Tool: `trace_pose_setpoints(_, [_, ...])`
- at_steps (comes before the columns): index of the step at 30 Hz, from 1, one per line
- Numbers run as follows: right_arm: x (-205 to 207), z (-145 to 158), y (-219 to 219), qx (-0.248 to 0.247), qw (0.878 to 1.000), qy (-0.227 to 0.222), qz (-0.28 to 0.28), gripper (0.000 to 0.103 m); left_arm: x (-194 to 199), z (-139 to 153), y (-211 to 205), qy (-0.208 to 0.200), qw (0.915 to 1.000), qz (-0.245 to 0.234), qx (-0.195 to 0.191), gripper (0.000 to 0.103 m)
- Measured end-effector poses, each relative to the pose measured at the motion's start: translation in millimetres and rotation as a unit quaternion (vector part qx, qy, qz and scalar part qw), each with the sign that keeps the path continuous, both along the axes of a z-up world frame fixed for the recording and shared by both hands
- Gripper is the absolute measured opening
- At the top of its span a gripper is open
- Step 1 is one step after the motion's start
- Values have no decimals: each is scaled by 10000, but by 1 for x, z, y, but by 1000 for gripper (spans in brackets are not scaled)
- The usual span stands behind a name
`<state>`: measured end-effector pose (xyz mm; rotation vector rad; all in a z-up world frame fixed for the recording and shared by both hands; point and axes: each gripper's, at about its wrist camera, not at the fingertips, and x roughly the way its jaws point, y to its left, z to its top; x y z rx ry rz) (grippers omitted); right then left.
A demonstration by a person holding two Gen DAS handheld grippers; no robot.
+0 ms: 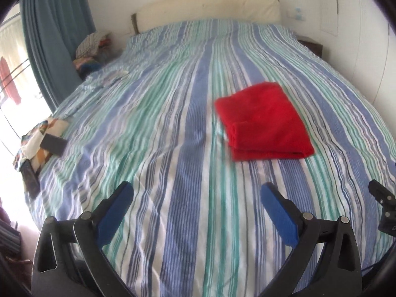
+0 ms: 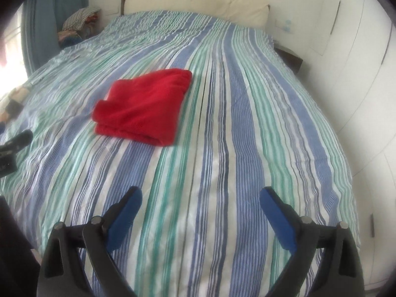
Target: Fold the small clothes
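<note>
We looked from low over the foot of the bed (image 1: 173,148), both cameras facing toward the headboard (image 1: 210,7). Our left view sat further left, catching the curtain (image 1: 49,37); our right view took in the white wall (image 2: 358,74). Both shared the striped cover and the red folded cloth (image 2: 143,104), which lay near.

No text, label, brand, number or sign can be read in either view; a small pale mark sits on the black housing of the other claw (image 1: 386,210) at the right edge of the left wrist view and again on the black claw (image 2: 10,153) at the left edge of the right wrist view, too blurred to make out
</note>
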<state>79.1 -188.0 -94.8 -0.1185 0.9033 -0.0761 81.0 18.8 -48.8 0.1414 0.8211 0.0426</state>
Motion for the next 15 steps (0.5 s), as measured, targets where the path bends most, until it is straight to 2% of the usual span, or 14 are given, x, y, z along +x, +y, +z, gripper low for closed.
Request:
trace_pose_setpoints(4, [-5, 19, 2, -39, 9998, -207, -40, 100, -5, 13, -8, 59, 9997, -198, -108, 103])
trace_pose_setpoints(8, [-11, 38, 5, -47, 9991, -416, -8, 102, -11, 25, -7, -138, 9996, -54, -221, 103])
trace_pose_setpoints(15, [-18, 60, 12, -42, 9981, -603, 101, 102, -12, 39, 3, -96, 9988, 20, -481, 103])
